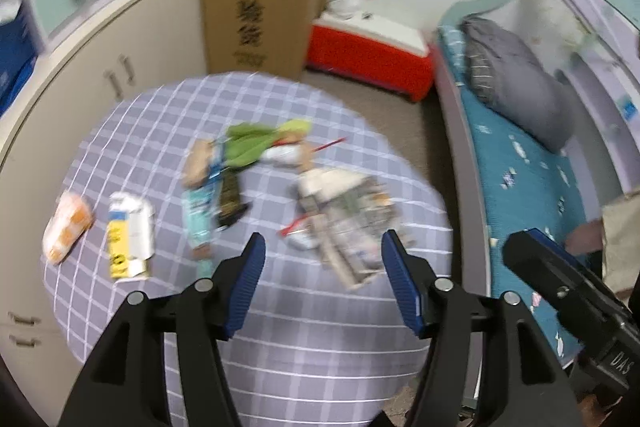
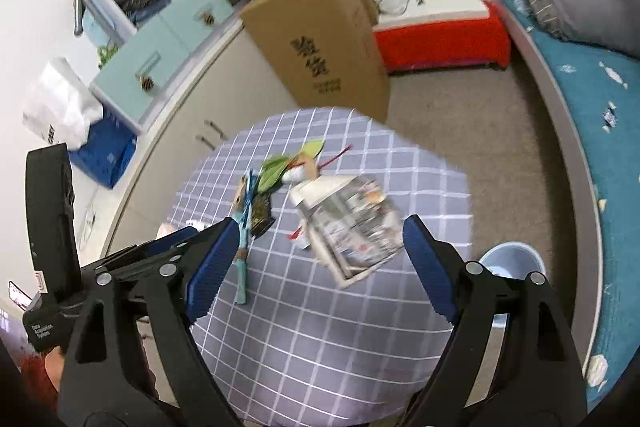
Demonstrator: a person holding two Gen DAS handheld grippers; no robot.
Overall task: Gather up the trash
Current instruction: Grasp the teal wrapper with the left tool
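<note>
1. On the bench (image 1: 280, 347), under a grey-lilac checked cloth, the trash lies in a loose scatter around the middle and the left side, with bare cloth all along the near edge.
2. The bench's far edge stops just short of a tall cardboard box (image 1: 260, 7); its left edge runs close to the cream cabinets (image 1: 100, 75).
3. To the right, a strip of brown floor (image 1: 400, 115) separates the bench from the bed (image 1: 540, 187), leaving open room on that side.
4. A pale blue bin (image 2: 516, 259) stands on the floor just beside the bench's right edge, seen from the right wrist.
5. Trash pieces: an orange-and-white wrapper (image 1: 66, 227) and a white-and-yellow carton (image 1: 130, 239) at the left, a green wrapper (image 1: 260, 143) farther back, a teal wrapper (image 1: 198, 219) in the middle, and a crumpled newspaper (image 1: 348, 223) at the right.
6. The left tongs (image 1: 323, 275) hang above the near cloth, parted and empty, touching nothing.
7. The right tongs (image 2: 316, 263) stand wide apart and empty, with the newspaper framed between the fingers but below them, untouched.
</note>
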